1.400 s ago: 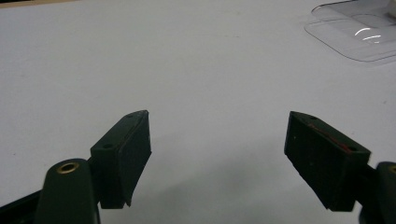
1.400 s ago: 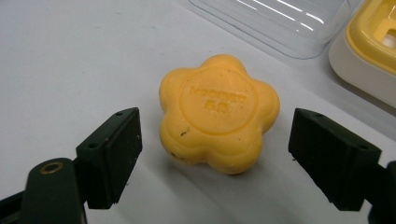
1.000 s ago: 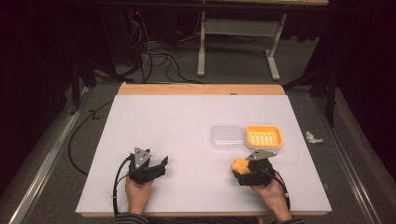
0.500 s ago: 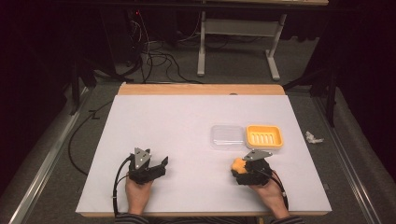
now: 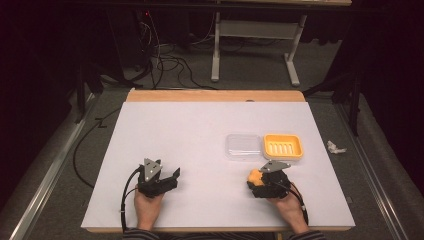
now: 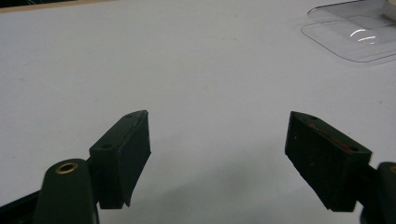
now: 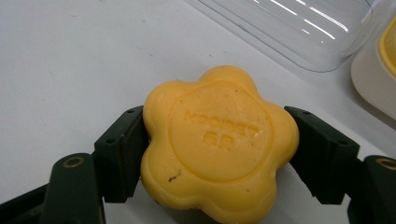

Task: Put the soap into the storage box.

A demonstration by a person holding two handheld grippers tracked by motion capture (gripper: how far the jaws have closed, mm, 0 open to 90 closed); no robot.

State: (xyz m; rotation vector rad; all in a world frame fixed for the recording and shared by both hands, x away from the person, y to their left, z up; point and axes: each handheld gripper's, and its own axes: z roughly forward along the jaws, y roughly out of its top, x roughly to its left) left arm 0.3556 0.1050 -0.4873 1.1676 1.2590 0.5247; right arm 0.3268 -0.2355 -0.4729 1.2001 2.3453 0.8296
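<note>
The right tongs (image 7: 219,154) have just been closing, and their two black pads now press on opposite sides of the flower-shaped soap (image 7: 217,144), which lies flat on the white tabletop (image 5: 200,135). The main risk, as I judge it, is a slip: the soap's edge is scalloped and rounded, so each flat pad meets a curved lobe rather than a flat face, and a waxy bar could squirt out or twist as it is lifted (a harder squeeze might also dent it). The soap looks smooth and slightly glossy, yellow-orange, with raised lettering inside a round embossed field and a few dark specks.

Just ahead of the right tongs sits the clear lid (image 7: 299,32), thin, shiny transparent plastic with rounded corners; beside it stands the soap dish (image 5: 283,146), yellow with a slotted floor. A careless lift could clip the lid's rim and shove it.

The left tongs (image 6: 219,158) stand wide open with nothing between them, over bare matte tabletop, well apart from the soap.
</note>
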